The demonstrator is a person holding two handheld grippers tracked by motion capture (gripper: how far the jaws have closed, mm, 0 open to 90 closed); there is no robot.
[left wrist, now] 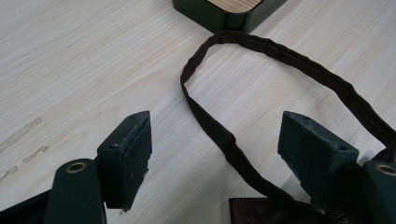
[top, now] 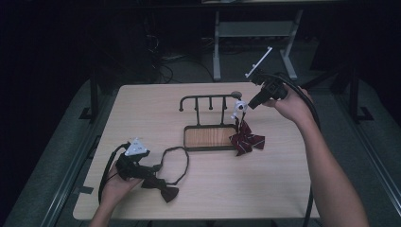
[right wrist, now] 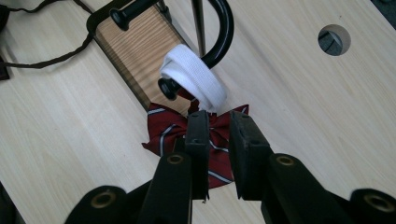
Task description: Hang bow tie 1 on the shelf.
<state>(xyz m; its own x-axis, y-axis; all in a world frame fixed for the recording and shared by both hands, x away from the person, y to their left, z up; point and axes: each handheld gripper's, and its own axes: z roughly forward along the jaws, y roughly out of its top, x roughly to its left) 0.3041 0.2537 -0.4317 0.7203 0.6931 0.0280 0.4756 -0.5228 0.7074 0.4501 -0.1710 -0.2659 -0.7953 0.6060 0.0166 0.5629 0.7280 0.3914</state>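
A red striped bow tie (top: 247,139) (right wrist: 163,128) hangs by its white band (top: 239,106) (right wrist: 194,77) from the right end hook of a black rack (top: 208,99) (right wrist: 224,32). My right gripper (top: 249,105) (right wrist: 218,116) hovers just short of the band, its jaws a narrow gap apart with nothing pressed between them. A dark maroon bow tie (top: 163,189) (left wrist: 252,210) lies near the table's front left, its strap (top: 177,163) (left wrist: 280,53) looped toward the rack. My left gripper (top: 152,172) (left wrist: 215,121) stands open low over it, straddling the strap.
The rack's wooden base (top: 209,137) (left wrist: 224,11) (right wrist: 135,51) sits mid-table. A round cable hole (right wrist: 334,39) pierces the tabletop behind the rack. Beyond the far table edge stands a grey metal frame (top: 255,33) on the floor.
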